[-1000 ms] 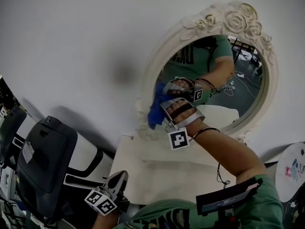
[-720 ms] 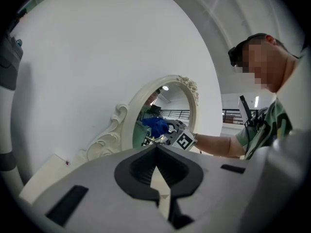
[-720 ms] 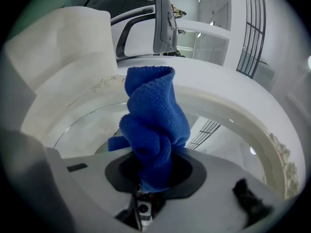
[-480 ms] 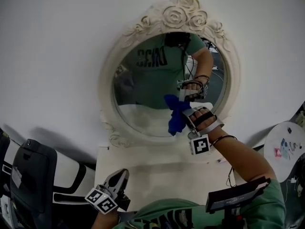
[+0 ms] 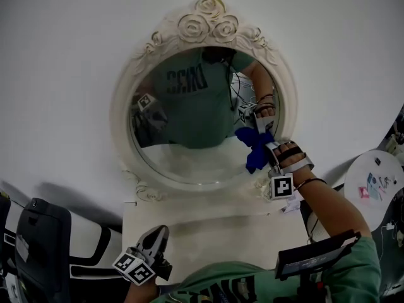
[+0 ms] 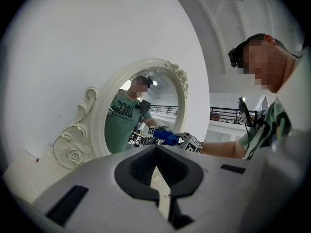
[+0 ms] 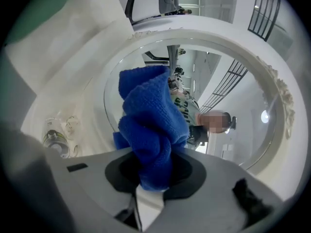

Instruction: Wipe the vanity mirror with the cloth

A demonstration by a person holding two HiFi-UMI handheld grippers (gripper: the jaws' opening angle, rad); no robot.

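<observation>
A white wall (image 5: 63, 55) backs a pale tabletop (image 5: 208, 226). Low at the near left, the left tool (image 5: 159, 231) hangs idle, jaws together on nothing. Beyond stands the oval vanity mirror (image 5: 189, 150). At its lower right, the right tool (image 5: 268, 146) is clamped on the blue cloth (image 5: 254, 149), which seems pressed to the glass. The right forearm reaches up from the near right, wrist bent toward the mirror. Wiping well probably means overlapping sweeps leftward, with only cloth, never jaw tips, touching the glass.

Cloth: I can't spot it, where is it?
In the head view, the blue cloth is clamped in the right gripper at the mirror's right edge.
</observation>
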